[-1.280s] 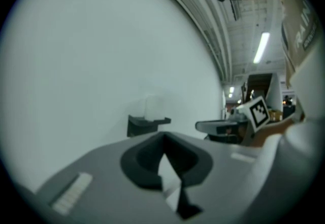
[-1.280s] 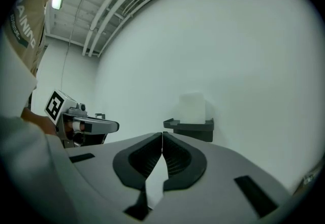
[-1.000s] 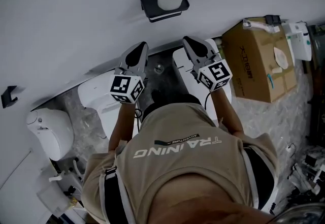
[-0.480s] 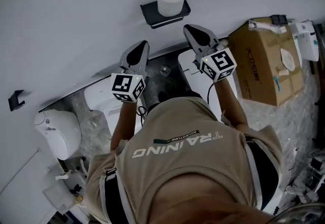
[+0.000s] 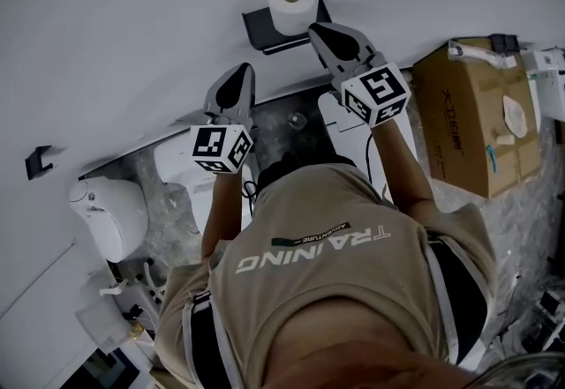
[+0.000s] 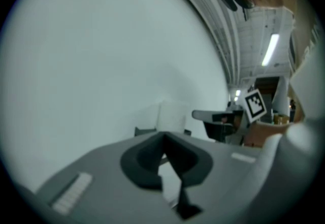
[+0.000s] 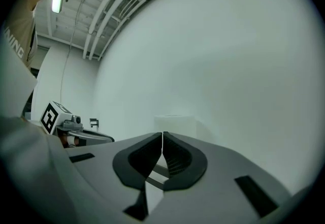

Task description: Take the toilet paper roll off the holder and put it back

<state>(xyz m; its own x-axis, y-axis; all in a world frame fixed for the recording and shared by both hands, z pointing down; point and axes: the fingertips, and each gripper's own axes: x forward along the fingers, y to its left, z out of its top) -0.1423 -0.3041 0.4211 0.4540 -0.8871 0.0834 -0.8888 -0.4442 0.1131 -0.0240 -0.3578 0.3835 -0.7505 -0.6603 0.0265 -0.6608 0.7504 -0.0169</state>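
White wall fills the upper room; grey floor with fixtures below.

- Roll stands upright on the black holder, which is fixed to the wall. Not yet taken off.
- Change over the last second: the right gripper has climbed from well below the holder to just beside its right end, tip close under the roll. Whether it touches the holder, I cannot tell. Its jaws are pressed together, nothing between them; in its own view the roll sits straight ahead beyond the tips.
- Left gripper has risen only a little. It trails lower left, apart from the holder, jaws also closed and empty.
- Reading: this is the reach-in, right side leading. Jaws would need to spread before any grasp on the roll.

Edges and room:
- Wall sits right behind the roll, so no space at the back.
- Holder's front lip lies beneath the roll; a lift upward looks like the clean way off.
- Bare wall above and to the left of the roll gives free room.
- Box stands to the right, well apart.
- Left gripper is clear of the right one's path.
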